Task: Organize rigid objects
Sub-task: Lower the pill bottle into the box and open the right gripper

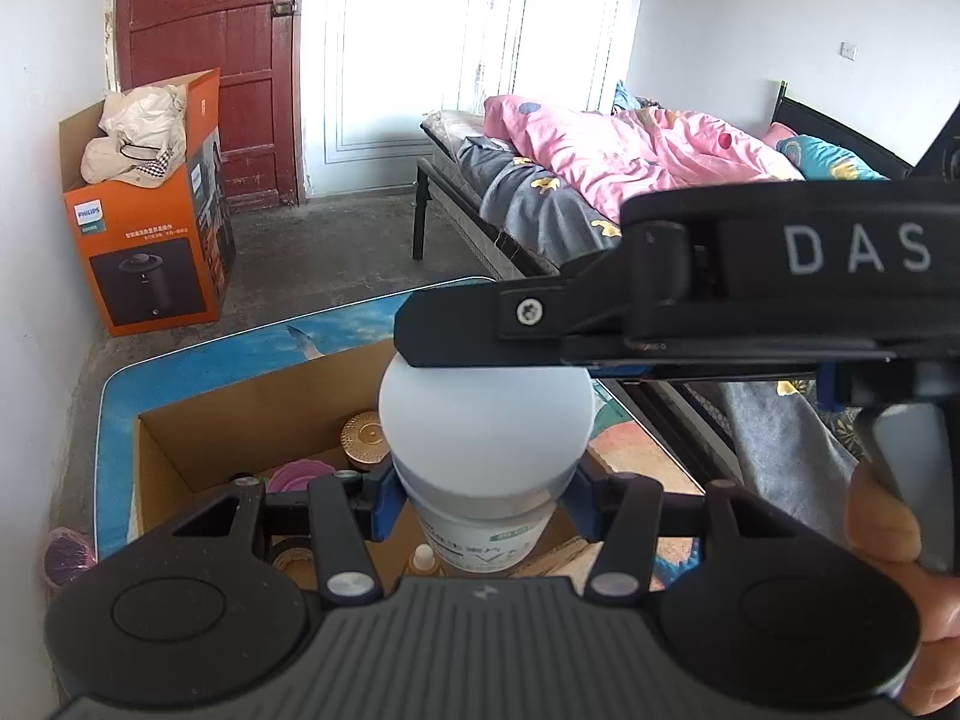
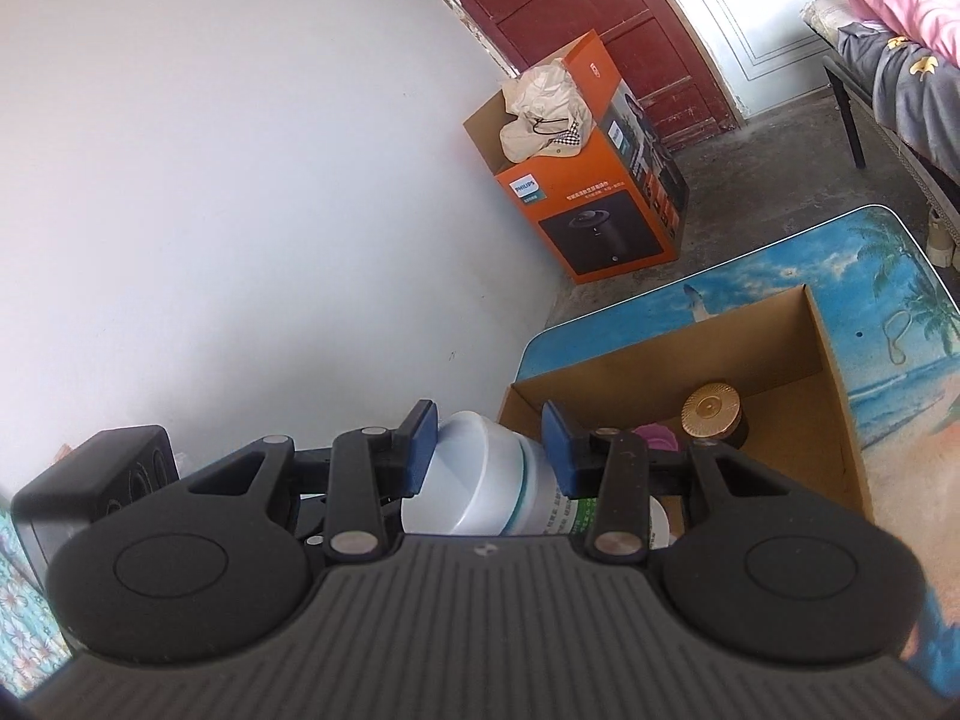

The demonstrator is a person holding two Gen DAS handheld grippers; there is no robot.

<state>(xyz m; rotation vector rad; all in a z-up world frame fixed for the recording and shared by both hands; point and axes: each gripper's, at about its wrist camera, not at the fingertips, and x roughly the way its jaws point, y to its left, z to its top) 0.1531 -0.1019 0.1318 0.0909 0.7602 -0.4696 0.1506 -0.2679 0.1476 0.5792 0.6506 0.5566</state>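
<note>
Left wrist view: left gripper (image 1: 486, 495) clamps the white bottle (image 1: 486, 438) below its cap, a blue pad pressed on each side.
Bottle position: held upright above the open cardboard box (image 1: 180, 450), white cap on top, green-and-white label below.
Right gripper, seen from the left: right gripper (image 1: 414, 330) reaches in from the right, its black finger lying across the top of the cap; a hand (image 1: 888, 546) grips its handle.
Right wrist view: the 2 blue pads (image 2: 420, 450) of the right gripper (image 2: 489, 453) sit on either side of the cap; whether they squeeze it or only bracket it I cannot tell.
Box contents: a gold-lidded jar (image 2: 711, 411), a pink round item (image 2: 657, 438), a small dropper bottle (image 1: 423, 561).
Table: beach-print tabletop (image 2: 900, 312) carries the box.
Floor: orange Philips carton (image 1: 150, 240) with pale hats in it, against the white wall.
Far side: bed (image 1: 600, 168) with a pink quilt, red-brown door (image 1: 204, 30) behind.
</note>
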